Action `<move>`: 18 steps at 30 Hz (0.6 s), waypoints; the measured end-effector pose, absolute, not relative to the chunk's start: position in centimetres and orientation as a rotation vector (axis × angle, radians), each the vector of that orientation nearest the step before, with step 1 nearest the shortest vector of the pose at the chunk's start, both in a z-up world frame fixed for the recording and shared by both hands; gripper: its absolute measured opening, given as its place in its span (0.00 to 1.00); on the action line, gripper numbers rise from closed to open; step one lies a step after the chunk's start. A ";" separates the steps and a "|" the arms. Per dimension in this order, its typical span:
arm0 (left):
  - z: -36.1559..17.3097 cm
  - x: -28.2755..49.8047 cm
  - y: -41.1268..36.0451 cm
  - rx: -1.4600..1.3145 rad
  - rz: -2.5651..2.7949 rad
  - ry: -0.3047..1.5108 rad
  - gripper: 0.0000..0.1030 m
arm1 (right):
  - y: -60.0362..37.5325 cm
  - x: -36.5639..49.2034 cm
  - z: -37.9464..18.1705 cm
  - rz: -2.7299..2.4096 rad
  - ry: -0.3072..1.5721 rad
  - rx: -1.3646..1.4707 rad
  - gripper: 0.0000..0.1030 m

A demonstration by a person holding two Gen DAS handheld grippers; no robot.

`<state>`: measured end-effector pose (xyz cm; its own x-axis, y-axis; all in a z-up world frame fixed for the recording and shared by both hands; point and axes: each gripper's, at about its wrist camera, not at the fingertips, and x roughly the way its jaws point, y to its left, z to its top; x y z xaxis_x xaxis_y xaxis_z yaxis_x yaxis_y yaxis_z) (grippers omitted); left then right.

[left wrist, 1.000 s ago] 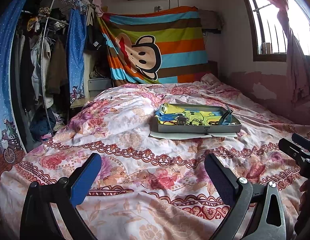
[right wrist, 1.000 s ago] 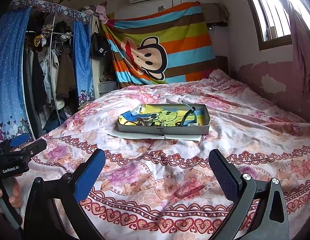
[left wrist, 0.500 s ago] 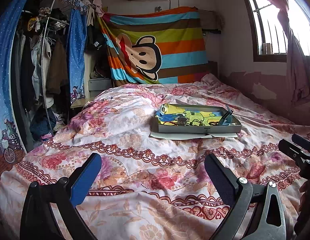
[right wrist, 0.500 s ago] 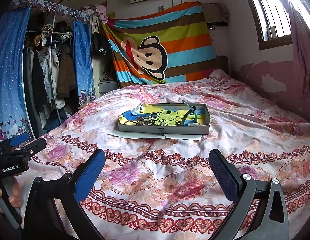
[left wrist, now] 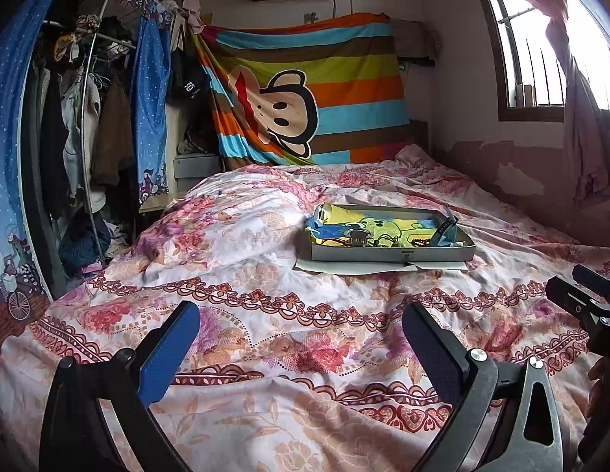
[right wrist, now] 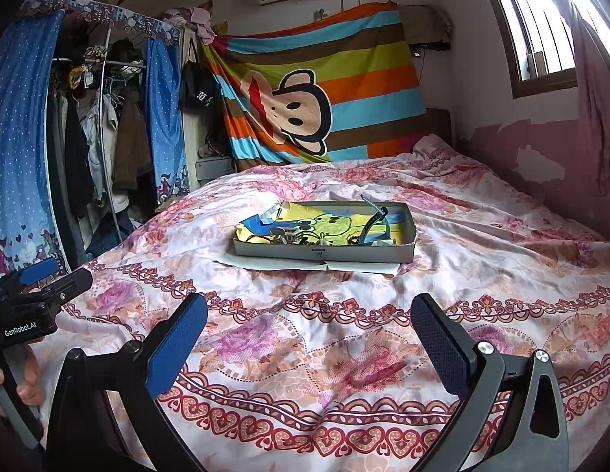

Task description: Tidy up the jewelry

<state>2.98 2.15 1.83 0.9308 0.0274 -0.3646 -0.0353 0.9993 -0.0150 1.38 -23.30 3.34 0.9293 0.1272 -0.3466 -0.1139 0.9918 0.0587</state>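
Note:
A shallow grey box (left wrist: 391, 253) lined with yellow cartoon cloth lies in the middle of the bed; it also shows in the right wrist view (right wrist: 324, 252). Small jewelry pieces (left wrist: 358, 238) and a dark headband (right wrist: 374, 220) lie inside it. My left gripper (left wrist: 301, 330) is open and empty, well short of the box, above the quilt. My right gripper (right wrist: 309, 322) is open and empty, also short of the box. Each gripper shows at the edge of the other's view.
The box rests on a white sheet of paper (right wrist: 305, 265) on the floral quilt (left wrist: 265, 314). A clothes rack (left wrist: 88, 118) with a blue curtain stands at left. A striped monkey blanket (right wrist: 313, 90) hangs on the back wall. A window (left wrist: 541, 39) is at right.

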 end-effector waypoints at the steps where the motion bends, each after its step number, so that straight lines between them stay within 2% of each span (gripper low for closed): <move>1: 1.8 3.0 2.1 -0.021 0.032 0.373 1.00 | -23.3 1.4 3.3 0.124 0.357 0.038 0.98; 18: 1.7 3.0 2.1 -0.024 0.030 0.379 1.00 | -23.0 1.1 3.1 0.130 0.362 0.035 0.98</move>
